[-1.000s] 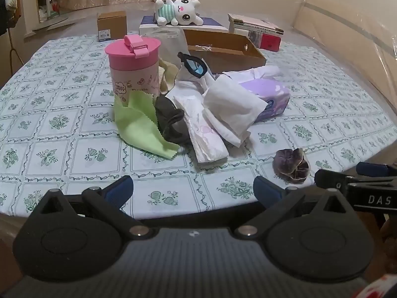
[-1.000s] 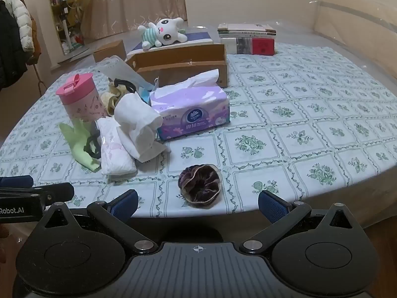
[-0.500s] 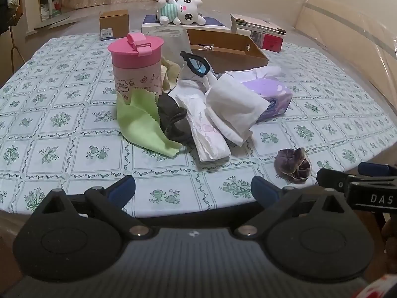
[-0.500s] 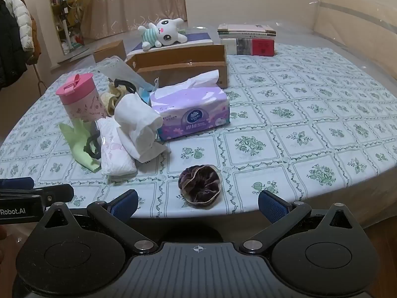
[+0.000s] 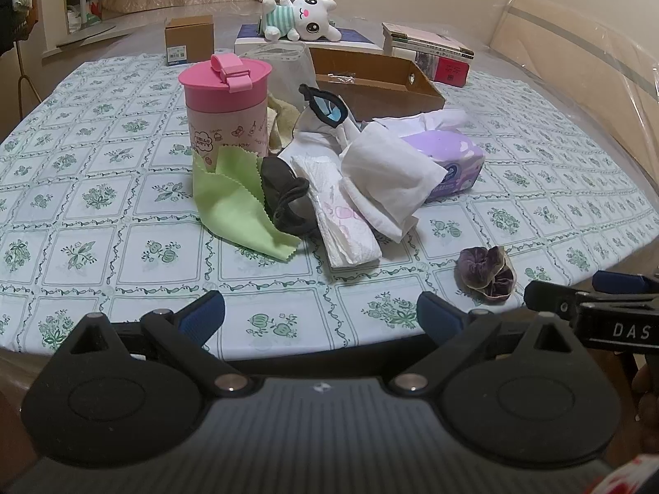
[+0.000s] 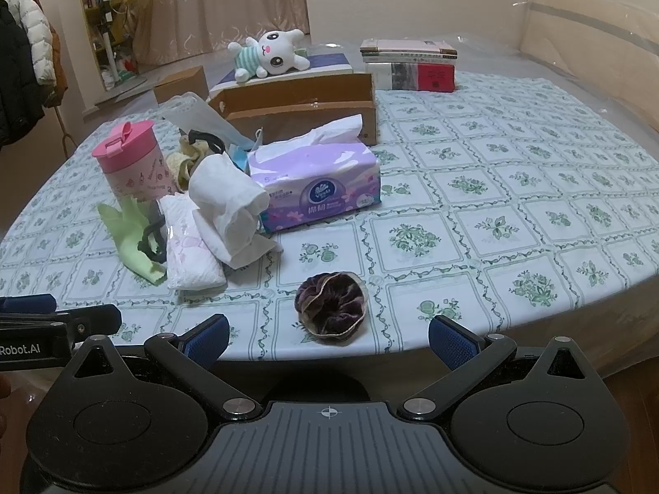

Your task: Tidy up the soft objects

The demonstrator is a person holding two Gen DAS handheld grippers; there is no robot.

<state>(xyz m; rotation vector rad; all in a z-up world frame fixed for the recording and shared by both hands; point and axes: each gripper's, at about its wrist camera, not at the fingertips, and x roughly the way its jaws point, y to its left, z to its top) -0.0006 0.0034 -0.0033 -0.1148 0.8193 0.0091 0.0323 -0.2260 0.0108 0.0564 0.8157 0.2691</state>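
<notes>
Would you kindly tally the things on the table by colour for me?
Pink: 1, the cup
Green: 1, the cloth
Purple: 2, the tissue pack and scrunchie
Brown: 2, the tray and small box
Total: 6

The left claw (image 5: 320, 316) hangs spread wide and empty at the tabletop (image 5: 103, 189) edge, facing a green cloth (image 5: 237, 201), pink cup (image 5: 224, 107) and purple scrunchie (image 5: 486, 273)

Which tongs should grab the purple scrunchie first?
Probably right: the purple scrunchie lies just ahead between the open right tongs. From the open left tongs it sits off to the right.
</notes>
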